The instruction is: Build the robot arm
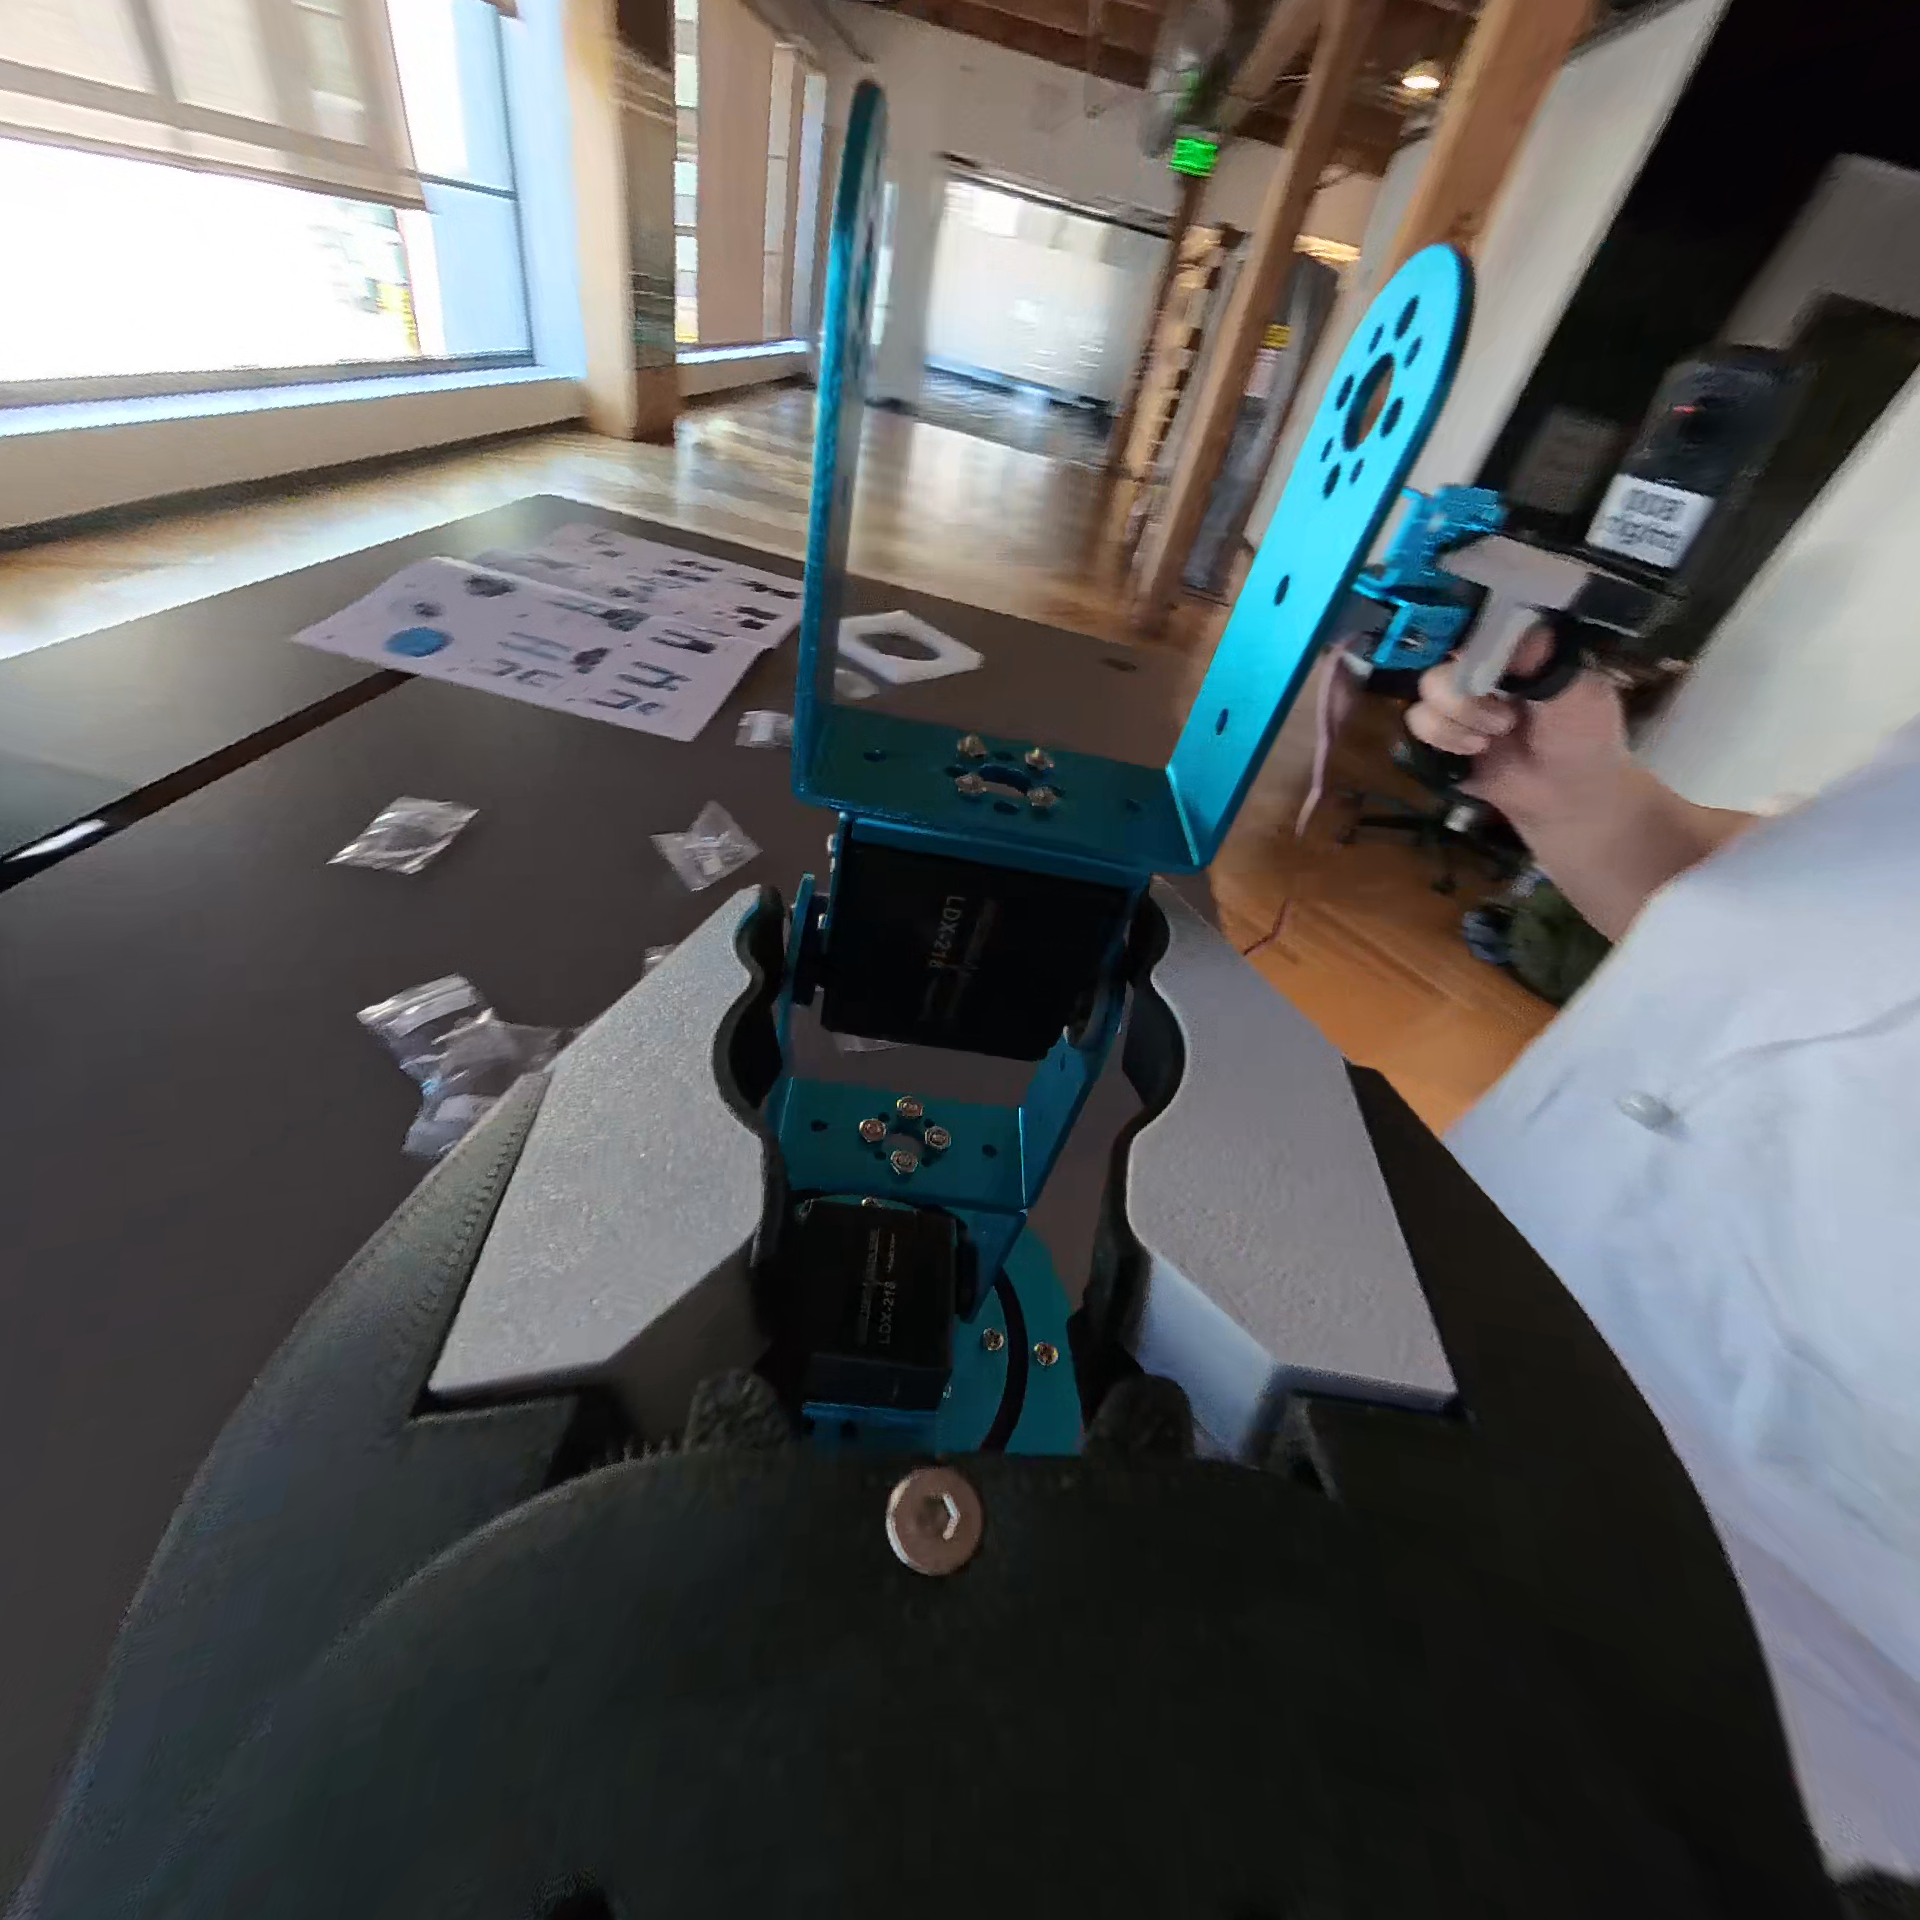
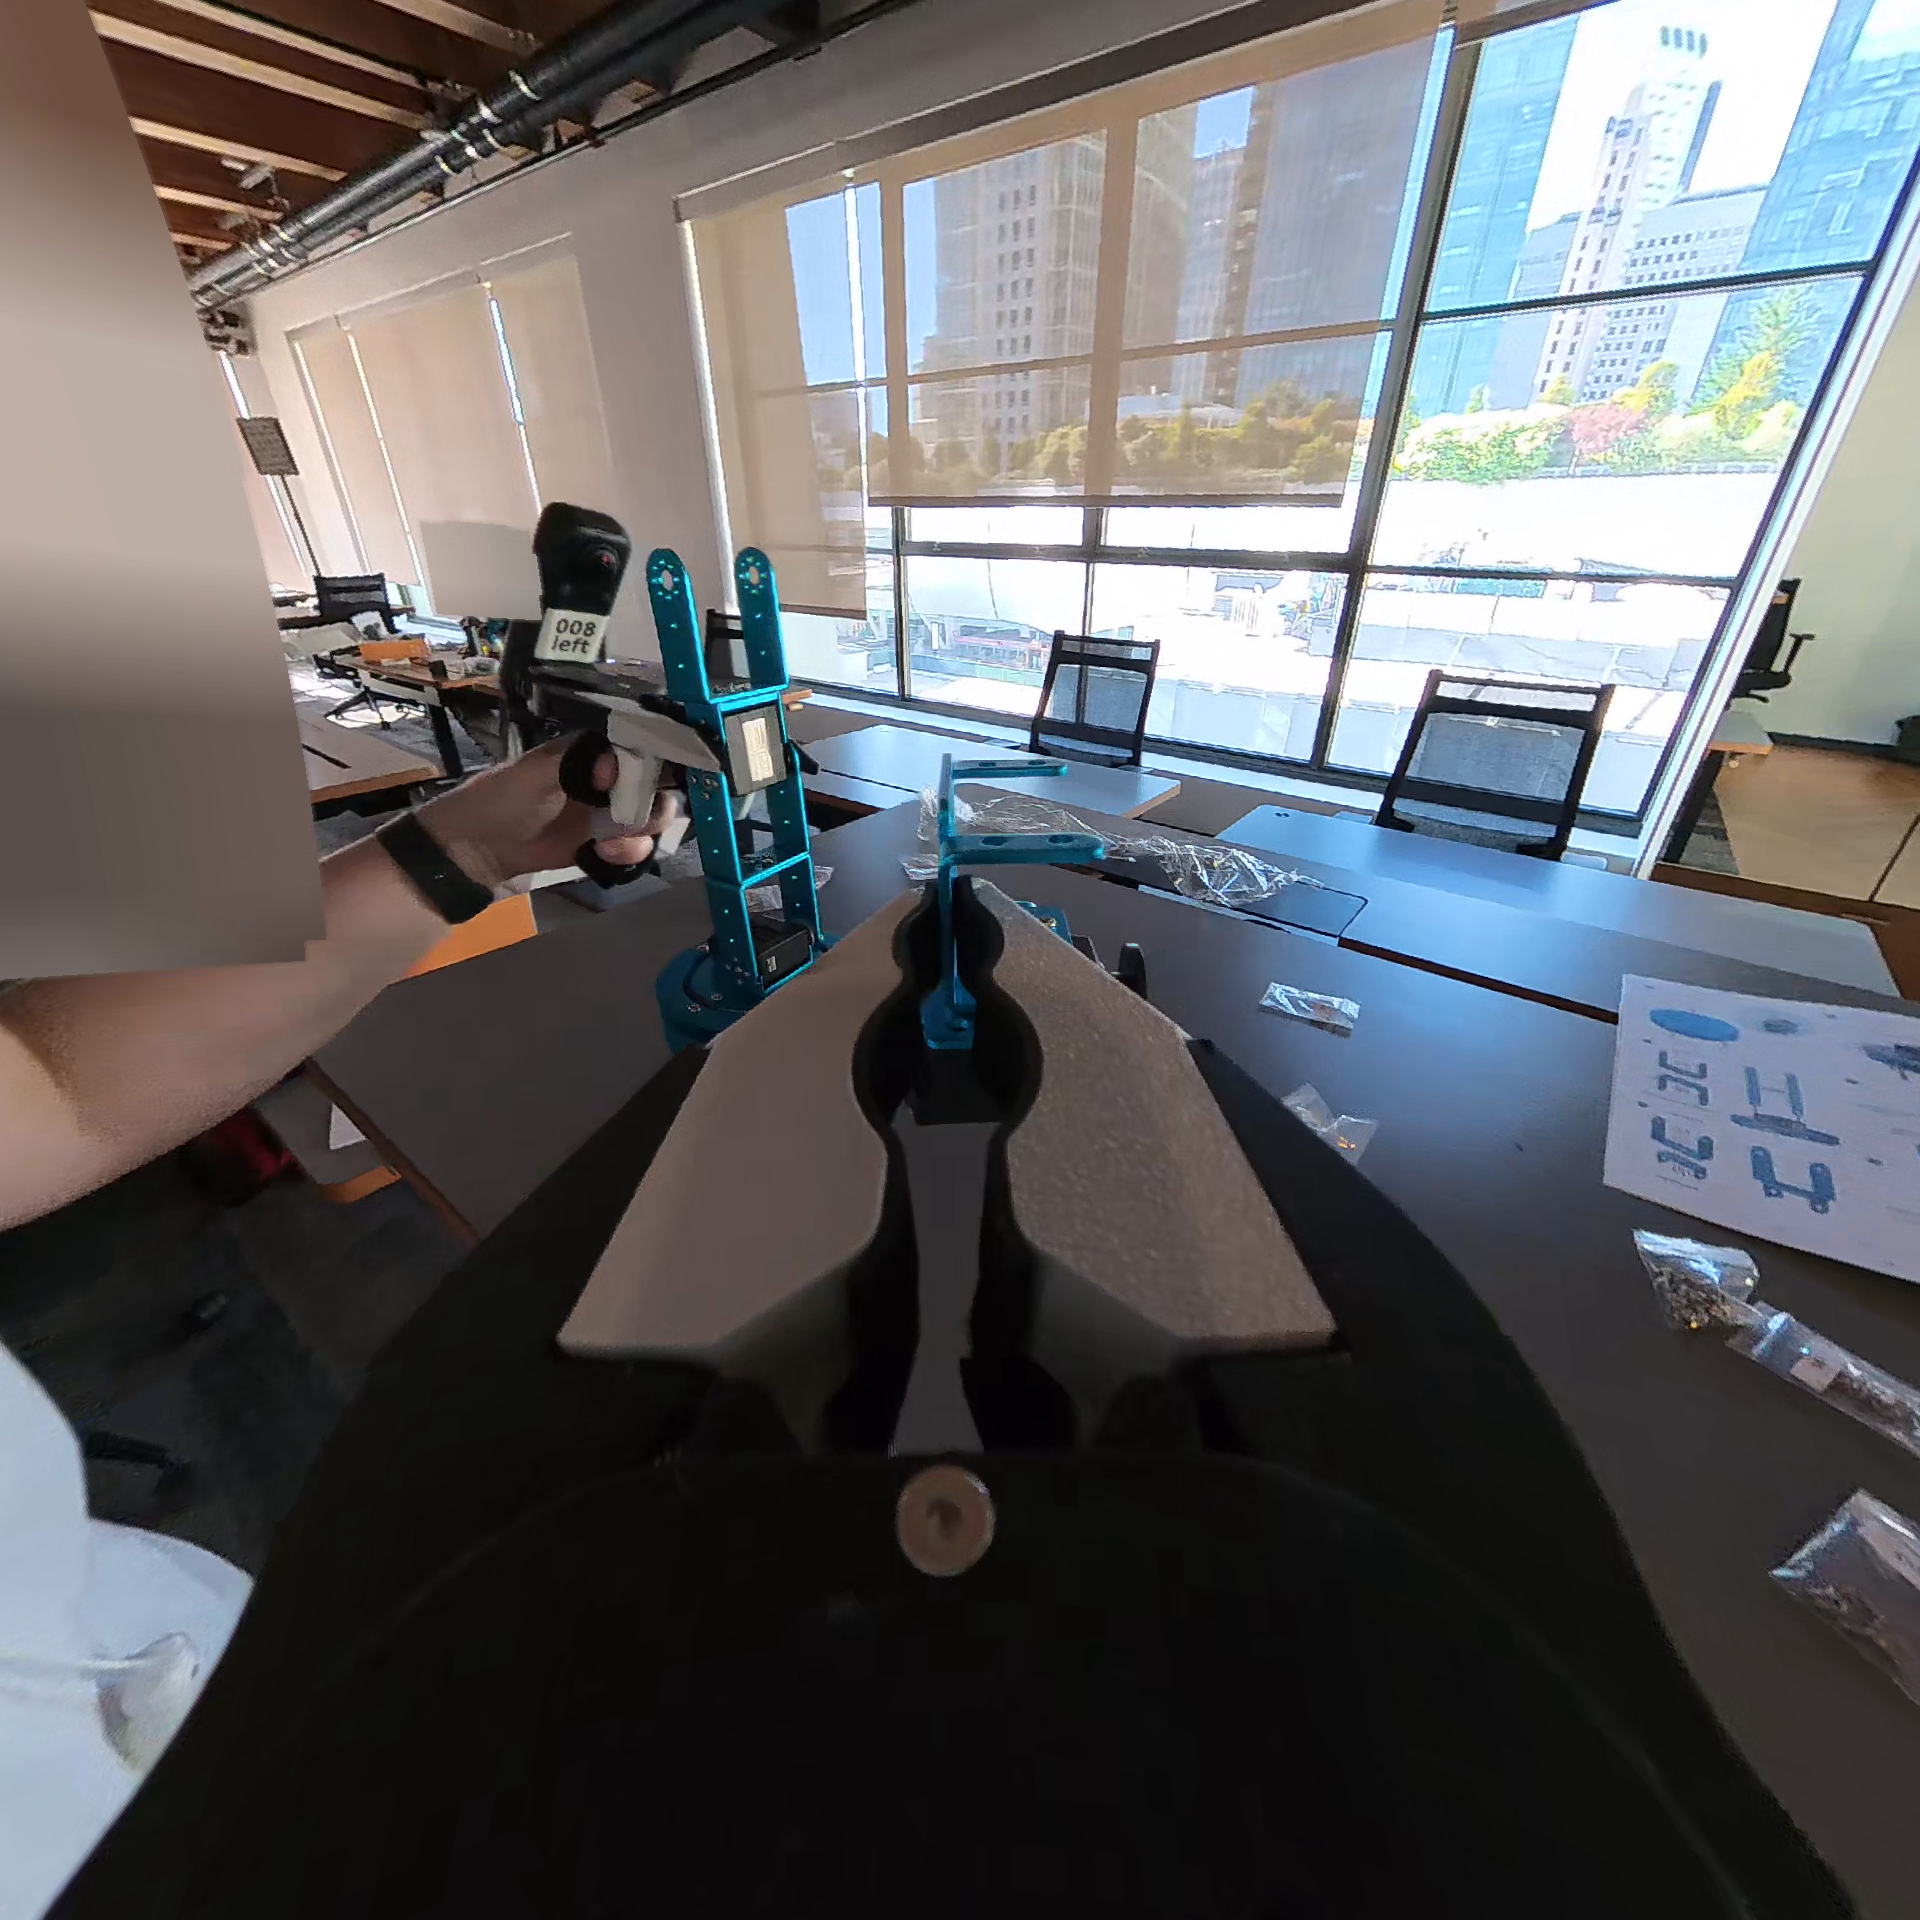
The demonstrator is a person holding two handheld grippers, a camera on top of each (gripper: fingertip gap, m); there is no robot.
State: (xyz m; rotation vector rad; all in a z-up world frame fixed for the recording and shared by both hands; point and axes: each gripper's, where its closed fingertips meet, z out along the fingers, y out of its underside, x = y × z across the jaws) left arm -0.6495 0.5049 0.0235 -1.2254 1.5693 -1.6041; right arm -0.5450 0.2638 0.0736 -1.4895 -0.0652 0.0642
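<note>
My left gripper (image 1: 951, 935) is shut on a blue metal arm assembly (image 1: 997, 800). Its fingers (image 1: 665, 1060) clamp the bracket around a black servo (image 1: 966, 956). A tall U-shaped bracket rises above the servo, and a second servo and a round base sit near the palm. My right gripper (image 2: 951, 914) is shut on a smaller blue bracket part (image 2: 997, 842) with a black block at its foot. In the right wrist view the left gripper (image 2: 727, 743) holds the assembly (image 2: 748, 862) upright at the left. In the left wrist view the right gripper (image 1: 1455, 592) is off to the right, just behind the U bracket's right plate.
A black table (image 2: 1455, 1039) carries a printed parts sheet (image 2: 1766, 1122), also in the left wrist view (image 1: 561, 634). Small clear bags of hardware (image 2: 1694, 1283) (image 1: 400, 831) and crumpled plastic wrap (image 2: 1195, 857) lie on it. Chairs (image 2: 1496, 758) stand by the windows. My right fingertips sit around 30 cm from my left ones.
</note>
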